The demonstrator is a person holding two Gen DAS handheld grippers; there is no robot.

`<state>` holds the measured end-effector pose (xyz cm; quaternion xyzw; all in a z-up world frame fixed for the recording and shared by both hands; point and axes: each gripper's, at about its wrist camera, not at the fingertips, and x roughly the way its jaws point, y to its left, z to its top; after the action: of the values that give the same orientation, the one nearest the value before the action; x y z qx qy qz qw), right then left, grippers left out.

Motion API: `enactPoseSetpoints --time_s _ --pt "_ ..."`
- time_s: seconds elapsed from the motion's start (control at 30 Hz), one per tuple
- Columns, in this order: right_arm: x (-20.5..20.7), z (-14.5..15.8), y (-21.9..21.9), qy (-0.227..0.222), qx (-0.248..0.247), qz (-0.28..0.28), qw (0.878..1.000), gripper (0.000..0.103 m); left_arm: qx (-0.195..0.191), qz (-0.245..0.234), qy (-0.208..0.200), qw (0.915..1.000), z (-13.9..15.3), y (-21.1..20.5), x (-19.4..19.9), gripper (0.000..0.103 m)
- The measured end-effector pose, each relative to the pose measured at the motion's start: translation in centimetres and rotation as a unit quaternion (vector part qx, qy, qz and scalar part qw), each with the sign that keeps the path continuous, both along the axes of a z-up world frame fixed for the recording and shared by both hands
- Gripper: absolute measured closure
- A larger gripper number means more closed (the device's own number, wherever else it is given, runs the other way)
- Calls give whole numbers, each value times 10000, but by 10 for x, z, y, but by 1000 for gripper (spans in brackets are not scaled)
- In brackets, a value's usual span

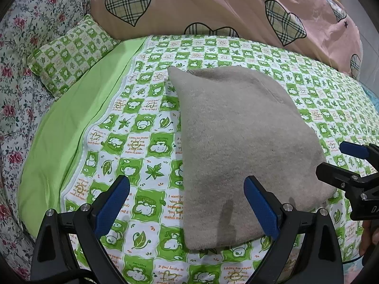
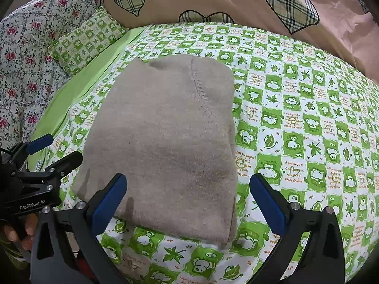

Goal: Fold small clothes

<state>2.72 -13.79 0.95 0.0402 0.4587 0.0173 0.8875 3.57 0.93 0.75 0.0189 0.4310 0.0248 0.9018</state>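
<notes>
A grey-beige knitted garment lies folded into a flat rectangle on the green checked bedspread. In the right wrist view the same garment fills the middle, with a stitched seam running down its far part. My left gripper hovers open just above the garment's near left corner, holding nothing. My right gripper is open over the garment's near edge, also holding nothing. The right gripper also shows at the far right of the left wrist view, and the left gripper at the left of the right wrist view.
A small green checked pillow lies at the back left beside a floral quilt. A pink duvet with plaid hearts is piled along the far side. A plain green sheet strip runs left of the bedspread. A hand grips the left handle.
</notes>
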Motion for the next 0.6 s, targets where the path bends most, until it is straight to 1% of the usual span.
enactPoseSetpoints --time_s 0.1,0.27,0.47,0.6 --pt "4 3 0 -26 -28 -1 10000 0 -65 -27 10 10000 2 1 5 6" --pt "6 7 -6 -79 -30 -52 10000 0 -40 -41 -11 10000 4 2 12 6" --pt "10 4 -13 -54 -14 -105 9999 0 -7 -43 -14 10000 4 6 20 6" --pt "16 -2 -16 -43 29 -193 9998 0 99 -27 44 9999 -3 9 27 6"
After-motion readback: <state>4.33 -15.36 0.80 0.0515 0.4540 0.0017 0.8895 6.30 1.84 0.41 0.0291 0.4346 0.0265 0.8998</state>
